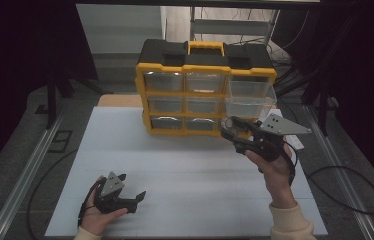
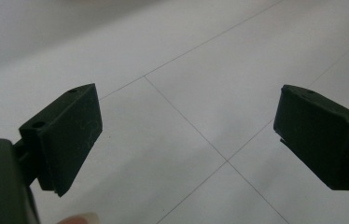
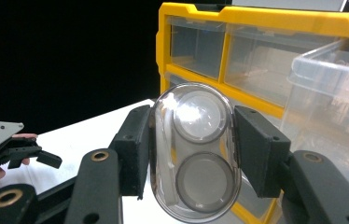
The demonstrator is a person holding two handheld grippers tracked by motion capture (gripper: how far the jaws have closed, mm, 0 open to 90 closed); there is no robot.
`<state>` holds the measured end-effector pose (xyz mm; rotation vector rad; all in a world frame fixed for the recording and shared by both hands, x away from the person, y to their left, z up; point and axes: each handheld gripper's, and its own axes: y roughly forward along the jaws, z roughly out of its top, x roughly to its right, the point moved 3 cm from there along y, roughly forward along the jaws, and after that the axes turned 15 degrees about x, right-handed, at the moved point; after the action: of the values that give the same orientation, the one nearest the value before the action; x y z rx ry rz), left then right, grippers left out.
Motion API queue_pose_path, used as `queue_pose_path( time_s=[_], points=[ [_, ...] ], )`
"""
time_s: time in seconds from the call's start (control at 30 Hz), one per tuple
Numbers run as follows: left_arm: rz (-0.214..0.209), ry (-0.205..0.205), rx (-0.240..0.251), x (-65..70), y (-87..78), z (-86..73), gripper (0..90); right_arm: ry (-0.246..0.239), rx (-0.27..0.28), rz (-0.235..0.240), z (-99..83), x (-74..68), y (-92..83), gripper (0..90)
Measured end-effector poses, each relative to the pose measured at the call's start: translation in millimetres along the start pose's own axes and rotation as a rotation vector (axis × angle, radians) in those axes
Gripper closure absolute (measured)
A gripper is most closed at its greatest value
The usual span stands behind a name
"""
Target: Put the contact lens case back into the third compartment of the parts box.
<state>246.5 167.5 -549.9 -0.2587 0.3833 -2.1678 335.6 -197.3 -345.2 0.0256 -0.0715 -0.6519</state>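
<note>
So the right gripper (image 3: 193,154) is clamped on a clear oval plastic case (image 3: 196,156) with two round wells, held up just in front of the yellow-and-black drawer organizer (image 1: 195,75), near its pulled-out clear drawer (image 1: 251,97). Left gripper (image 1: 131,192) sits low over the white table (image 1: 175,165), jaws spread wide with nothing between them.

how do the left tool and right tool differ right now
The left tool has open jaws with nothing between them; the right tool is shut on a clear oval case. The left sits low over the white table; the right is raised by the yellow drawer organiser. Both are black and hand-held.
</note>
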Motion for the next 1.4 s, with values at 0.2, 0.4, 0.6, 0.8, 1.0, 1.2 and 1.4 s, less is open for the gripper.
queue_pose_path(
  time_s=[0.2, 0.4, 0.6, 0.8, 1.0, 1.2, 1.4],
  points=[
    [0.001, -0.004, 0.002, -0.5, -0.4, -0.3, 8.5, -0.005, 0.006, 0.001, 4.6, -0.5, 4.2, 48.9],
    [0.001, -0.004, 0.002, -0.4, -0.2, -0.2, 8.5, -0.007, 0.005, 0.000, 7.0, -0.2, 7.3, 48.9],
    [0.000, -0.004, 0.001, -0.4, 0.0, -0.4, 8.4, -0.014, 0.008, -0.002, 12.1, 1.4, 8.0, 48.9],
    [0.004, -0.004, 0.001, -0.9, -0.5, -0.3, 8.4, 0.005, 0.020, 0.006, 17.2, 3.2, 8.3, 48.9],
    [0.002, -0.005, 0.002, -0.6, -0.2, -0.3, 8.4, 0.002, 0.028, 0.003, 23.8, 5.7, 8.8, 48.9],
    [0.002, -0.006, 0.002, -0.7, -0.4, -0.3, 8.4, -0.012, 0.033, -0.009, 33.3, 10.3, 10.9, 48.9],
    [0.000, -0.003, -0.001, 0.1, 0.5, -0.7, 8.4, -0.022, 0.034, -0.019, 40.1, 13.1, 13.2, 48.9]
  ],
)
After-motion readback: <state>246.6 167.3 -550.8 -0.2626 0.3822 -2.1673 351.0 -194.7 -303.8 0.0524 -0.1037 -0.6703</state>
